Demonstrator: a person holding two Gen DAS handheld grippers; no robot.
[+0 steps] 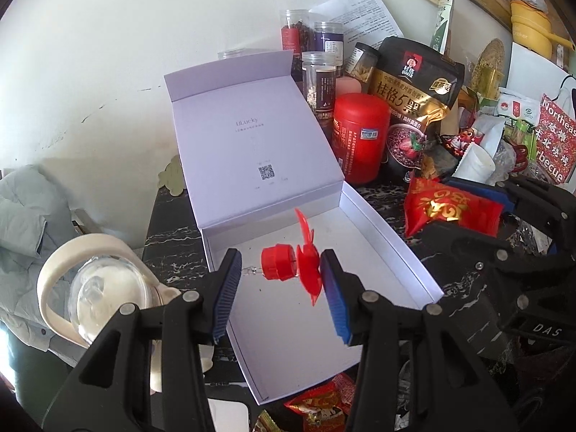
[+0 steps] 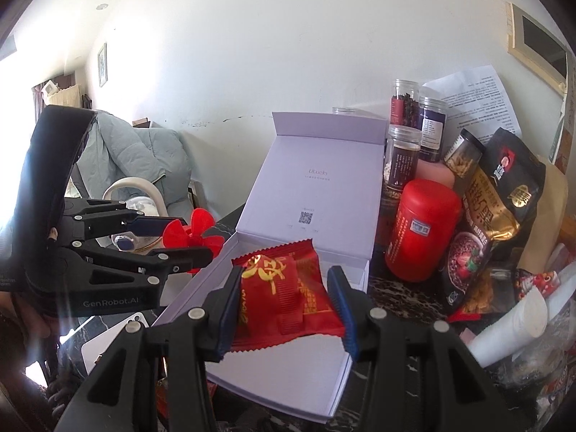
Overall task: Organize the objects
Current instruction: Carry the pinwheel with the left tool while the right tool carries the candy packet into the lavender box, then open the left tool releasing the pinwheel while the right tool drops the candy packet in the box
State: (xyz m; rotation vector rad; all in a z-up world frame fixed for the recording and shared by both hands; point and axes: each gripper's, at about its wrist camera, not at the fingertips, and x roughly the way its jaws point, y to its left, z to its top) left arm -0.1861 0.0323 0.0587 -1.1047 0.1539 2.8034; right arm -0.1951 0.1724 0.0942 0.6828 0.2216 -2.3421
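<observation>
A white open box (image 1: 392,248) with its lid raised lies on the dark marble table; it also shows in the right wrist view (image 2: 252,378). My left gripper (image 1: 280,280) is shut on a red plastic fan toy (image 1: 291,262) and holds it above the box's tray; this toy (image 2: 196,232) shows in the right wrist view beside the box's left edge. My right gripper (image 2: 284,306) is shut on a red snack packet (image 2: 284,295) with gold print, above the box's tray. The packet (image 1: 450,208) shows right of the box in the left wrist view.
A red canister (image 1: 360,136), several clear jars (image 1: 316,82) and a black oat bag (image 1: 414,100) crowd the table behind and right of the box. A glass kettle (image 1: 100,288) with a cream handle stands left. More red packets (image 1: 320,406) lie by the box's near edge.
</observation>
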